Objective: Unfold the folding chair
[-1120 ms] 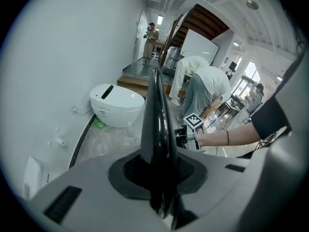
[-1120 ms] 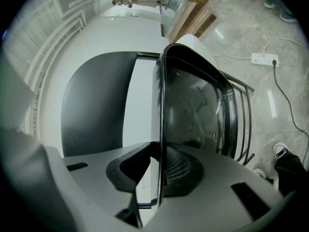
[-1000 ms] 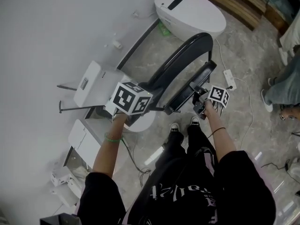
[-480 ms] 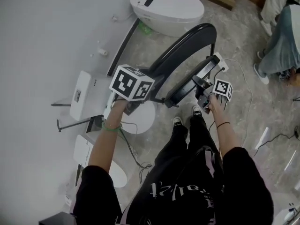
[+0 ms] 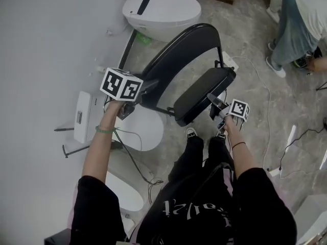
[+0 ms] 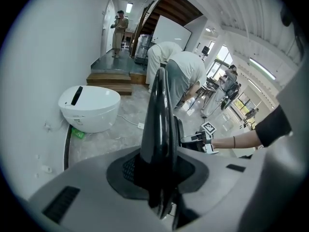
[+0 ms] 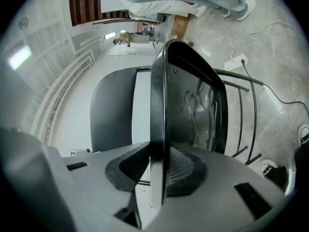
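The left tongs (image 6: 161, 178), just easing wider, pinch the glossy black arched backrest (image 6: 159, 115) of the folding chair (image 5: 179, 47); the right tongs (image 7: 161, 178) pinch its thin dark seat (image 5: 202, 93) edge.

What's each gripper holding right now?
Left gripper: shut on the backrest, jaws just eased wider.
Right gripper: shut on the seat.

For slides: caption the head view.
Both grippers' jaws just easing open: left gripper holds folding chair's backrest, right gripper its seat.
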{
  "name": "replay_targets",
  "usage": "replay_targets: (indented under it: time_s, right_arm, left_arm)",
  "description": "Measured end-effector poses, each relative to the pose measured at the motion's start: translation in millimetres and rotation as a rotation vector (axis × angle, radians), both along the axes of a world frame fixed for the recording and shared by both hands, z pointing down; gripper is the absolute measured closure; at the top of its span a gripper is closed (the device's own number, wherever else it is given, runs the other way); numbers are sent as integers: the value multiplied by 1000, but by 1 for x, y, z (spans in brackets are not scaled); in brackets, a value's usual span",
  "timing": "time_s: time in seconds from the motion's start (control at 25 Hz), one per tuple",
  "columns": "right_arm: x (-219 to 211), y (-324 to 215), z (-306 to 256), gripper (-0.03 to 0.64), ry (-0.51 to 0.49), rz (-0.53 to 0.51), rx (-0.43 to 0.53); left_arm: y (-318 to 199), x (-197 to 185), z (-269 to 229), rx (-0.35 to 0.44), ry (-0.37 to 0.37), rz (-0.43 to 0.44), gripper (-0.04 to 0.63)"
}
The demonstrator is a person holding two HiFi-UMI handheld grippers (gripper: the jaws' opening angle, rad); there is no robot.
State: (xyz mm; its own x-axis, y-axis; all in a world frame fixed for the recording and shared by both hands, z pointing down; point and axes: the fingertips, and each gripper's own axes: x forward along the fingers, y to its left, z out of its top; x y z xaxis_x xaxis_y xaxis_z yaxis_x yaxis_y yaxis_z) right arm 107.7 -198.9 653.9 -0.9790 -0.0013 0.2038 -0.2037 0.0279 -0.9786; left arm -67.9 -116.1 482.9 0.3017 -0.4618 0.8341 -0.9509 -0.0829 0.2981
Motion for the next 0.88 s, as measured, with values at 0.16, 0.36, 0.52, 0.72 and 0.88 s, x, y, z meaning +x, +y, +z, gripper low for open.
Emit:
replay_targets:
  time_s: [0.16, 0.36, 0.52, 0.72, 0.88]
  right_arm:
    - [35, 7, 13, 525, 15, 3, -38]
    - [73, 14, 40, 495, 102, 59, -31]
    - [82, 15, 50, 489, 113, 124, -9]
    - [93, 11, 58, 477, 158, 211, 41]
    - [106, 12, 71, 462, 217, 256, 89]
  left_arm:
    - [-5, 3, 2, 21, -14, 18, 502]
    - [-4, -2, 18, 55, -5, 41, 503]
    - [-6, -4, 22, 66, 40, 96, 522]
    - [-10, -11, 28, 130, 86, 112, 522]
    - [-9, -13, 34, 139, 98, 137, 522]
